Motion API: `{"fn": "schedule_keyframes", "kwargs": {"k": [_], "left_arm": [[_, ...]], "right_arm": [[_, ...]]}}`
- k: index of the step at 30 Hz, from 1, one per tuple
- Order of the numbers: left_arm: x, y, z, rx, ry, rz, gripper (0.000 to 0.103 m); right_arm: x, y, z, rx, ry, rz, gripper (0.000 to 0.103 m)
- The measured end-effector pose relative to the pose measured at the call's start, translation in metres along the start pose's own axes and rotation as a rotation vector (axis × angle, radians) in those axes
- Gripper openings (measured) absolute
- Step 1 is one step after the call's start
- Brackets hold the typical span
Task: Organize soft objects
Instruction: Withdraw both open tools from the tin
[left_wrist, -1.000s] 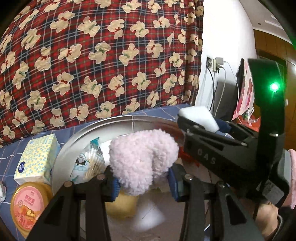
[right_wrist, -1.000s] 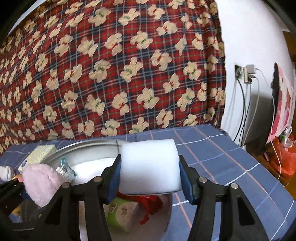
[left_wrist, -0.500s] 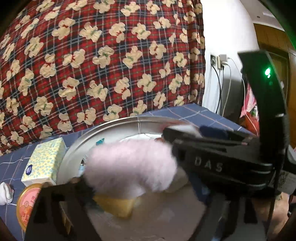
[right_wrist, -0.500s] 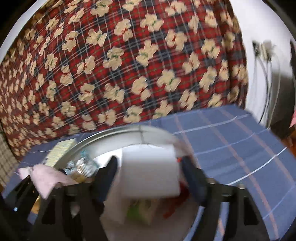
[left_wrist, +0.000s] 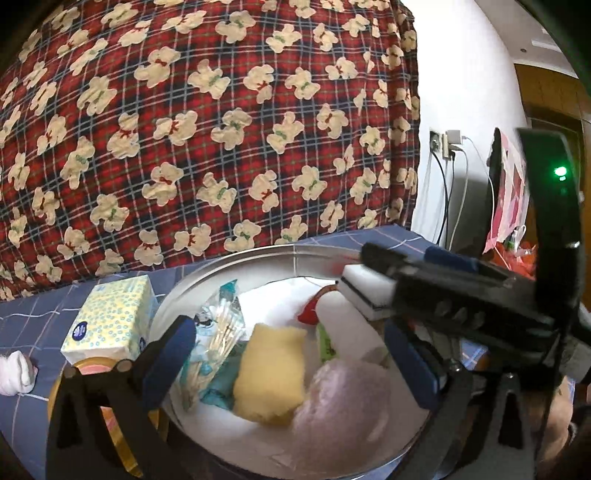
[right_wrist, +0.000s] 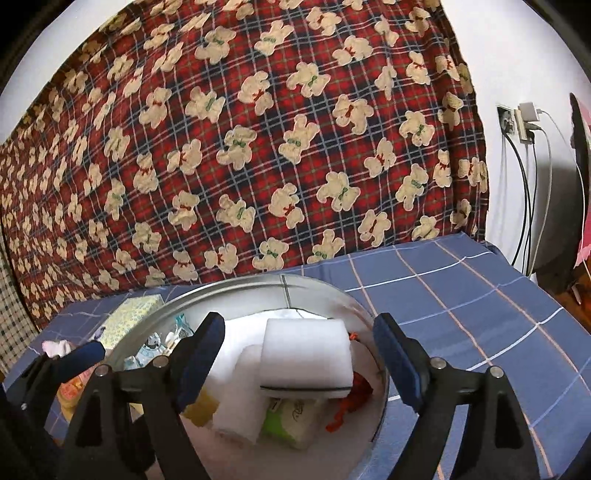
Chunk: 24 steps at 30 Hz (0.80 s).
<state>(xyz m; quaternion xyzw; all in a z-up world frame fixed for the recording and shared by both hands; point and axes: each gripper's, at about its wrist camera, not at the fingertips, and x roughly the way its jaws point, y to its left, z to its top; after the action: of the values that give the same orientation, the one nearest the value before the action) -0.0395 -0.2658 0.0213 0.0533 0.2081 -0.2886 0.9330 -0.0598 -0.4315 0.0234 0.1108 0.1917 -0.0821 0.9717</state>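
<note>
A round metal basin (left_wrist: 258, 254) on the blue checked sheet holds the soft things. My left gripper (left_wrist: 291, 362) stands wide open over it. Blurred, a pink fluffy piece (left_wrist: 343, 406) lies loose below its jaws, touching neither pad, beside a yellow sponge (left_wrist: 271, 373). My right gripper (right_wrist: 299, 358) is open too. The white foam block (right_wrist: 306, 354) sits between its pads, clear of both, atop a rolled white towel (right_wrist: 240, 391) in the basin (right_wrist: 258, 291). That block (left_wrist: 365, 291) also shows in the left wrist view.
Left of the basin are a yellow tissue pack (left_wrist: 110, 325), an orange-lidded tub (left_wrist: 92, 369) and a white cloth (left_wrist: 14, 373). A swab packet (left_wrist: 218, 332), a green pack (right_wrist: 291, 421) and something red (right_wrist: 354, 398) lie in the basin. A bear-print blanket (right_wrist: 258, 147) hangs behind.
Both grippers have opened. The pink fluffy piece left the left jaws and dropped into the basin. The white foam block came free of the right pads and sits lower.
</note>
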Motion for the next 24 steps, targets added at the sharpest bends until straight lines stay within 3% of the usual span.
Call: {"fn": "schedule_keyframes", "kwargs": {"k": [5,12,24], "left_arm": [[-0.001,0.006,-0.003,-0.009,-0.003,0.02,0.103],[-0.012,0.014,-0.005,-0.01,-0.074,0.083,0.103],[-0.027,0.032,-0.007,-0.038,-0.17,0.166,0.103]], "right_arm": [[-0.024,-0.012,0.004,0.067,-0.123,-0.009,0.085],[-0.053,-0.013,0.003,0.087,-0.304,-0.169,0.094],[-0.069,0.006,-0.008,0.042,-0.406,-0.213,0.094]]}}
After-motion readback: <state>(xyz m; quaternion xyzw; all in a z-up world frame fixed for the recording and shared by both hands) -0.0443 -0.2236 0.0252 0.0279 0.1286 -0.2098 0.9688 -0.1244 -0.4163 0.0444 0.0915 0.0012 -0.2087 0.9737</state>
